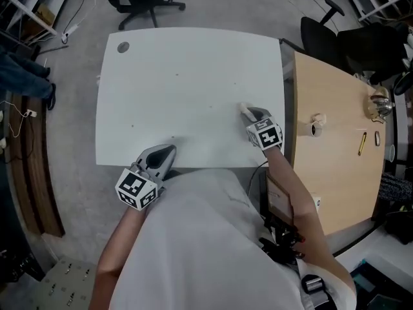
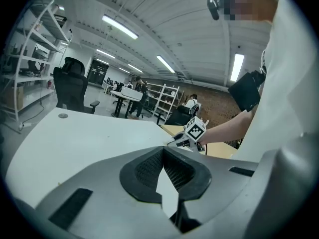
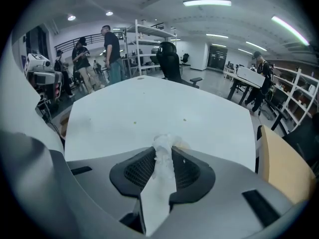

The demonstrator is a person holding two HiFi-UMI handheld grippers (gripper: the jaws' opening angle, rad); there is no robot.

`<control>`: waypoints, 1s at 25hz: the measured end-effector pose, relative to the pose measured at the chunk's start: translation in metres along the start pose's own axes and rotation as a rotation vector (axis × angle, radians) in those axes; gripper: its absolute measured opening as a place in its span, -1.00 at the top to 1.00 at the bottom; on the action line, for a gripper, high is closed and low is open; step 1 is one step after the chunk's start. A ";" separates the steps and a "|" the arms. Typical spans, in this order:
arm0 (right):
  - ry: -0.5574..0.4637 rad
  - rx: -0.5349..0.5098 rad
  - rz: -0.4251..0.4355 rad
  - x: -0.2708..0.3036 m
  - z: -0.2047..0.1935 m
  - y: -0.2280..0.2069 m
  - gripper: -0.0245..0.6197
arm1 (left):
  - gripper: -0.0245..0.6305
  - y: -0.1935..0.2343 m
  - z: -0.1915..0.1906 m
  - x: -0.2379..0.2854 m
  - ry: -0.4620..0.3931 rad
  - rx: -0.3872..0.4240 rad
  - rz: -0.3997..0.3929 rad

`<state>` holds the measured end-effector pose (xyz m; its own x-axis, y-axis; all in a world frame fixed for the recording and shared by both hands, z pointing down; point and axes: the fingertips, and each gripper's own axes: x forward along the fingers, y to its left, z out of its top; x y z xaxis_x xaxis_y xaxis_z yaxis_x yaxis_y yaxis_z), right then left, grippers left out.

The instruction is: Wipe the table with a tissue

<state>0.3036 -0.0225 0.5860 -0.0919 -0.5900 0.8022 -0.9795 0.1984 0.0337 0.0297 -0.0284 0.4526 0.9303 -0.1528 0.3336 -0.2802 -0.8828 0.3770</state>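
Head view first: the right gripper is tilted steeply down onto the white worktop. The tissue pokes out beyond its jaws and touches the surface. The left gripper sits low at the near edge, well apart from the tissue and taking no part in the wiping. Most of the surface lies ahead and to the left of the right jaws, so the wiping looks under way with plenty left to cover.

Any containers? None on the white surface. Off to the right of the right jaws, the wooden worktop carries a small round thing. It could be a cup or a roll, but it is too small to tell, and no contents show.

Left gripper view now: the left gripper has its jaws pressed together at the tips with nothing between them. The bare worktop stretches ahead of them, and the right gripper is down on the surface ahead and to the right.

Right gripper view: the right gripper has its jaws pinching the tissue. The wad is bunched at the tips and a tail runs back between the pads. Ahead of the jaws, two small specks sit on the worktop. The next move looks like a sweep toward them, which calls for a firm pinch and the wad, not the pads, pressed on the surface.
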 end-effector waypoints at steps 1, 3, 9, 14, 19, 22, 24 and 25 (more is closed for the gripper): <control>0.005 -0.011 -0.007 0.002 0.003 -0.010 0.63 | 0.90 0.000 -0.002 0.004 0.002 -0.007 0.000; -0.004 -0.012 -0.017 0.013 0.015 -0.022 0.63 | 0.90 0.008 -0.008 0.004 0.019 -0.013 0.013; 0.000 -0.036 -0.064 0.032 0.046 -0.073 0.63 | 0.91 0.024 -0.006 0.012 -0.003 -0.056 0.065; 0.029 -0.110 -0.016 0.058 0.079 -0.079 0.63 | 0.91 0.032 -0.012 0.005 -0.004 -0.108 0.113; 0.105 -0.279 -0.005 0.082 0.079 -0.070 0.63 | 0.90 0.036 -0.018 0.001 0.010 -0.128 0.145; 0.131 -0.369 -0.041 0.083 0.074 -0.066 0.63 | 0.91 0.035 -0.021 -0.003 0.016 -0.125 0.154; 0.134 -0.401 -0.047 0.083 0.072 -0.061 0.63 | 0.91 0.036 -0.022 -0.007 0.013 -0.125 0.161; 0.135 -0.415 -0.042 0.083 0.072 -0.058 0.63 | 0.91 0.035 -0.022 -0.009 0.012 -0.126 0.164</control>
<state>0.3397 -0.1395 0.6077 -0.0024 -0.5017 0.8650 -0.8243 0.4907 0.2823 0.0059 -0.0482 0.4822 0.8671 -0.2838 0.4095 -0.4557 -0.7840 0.4215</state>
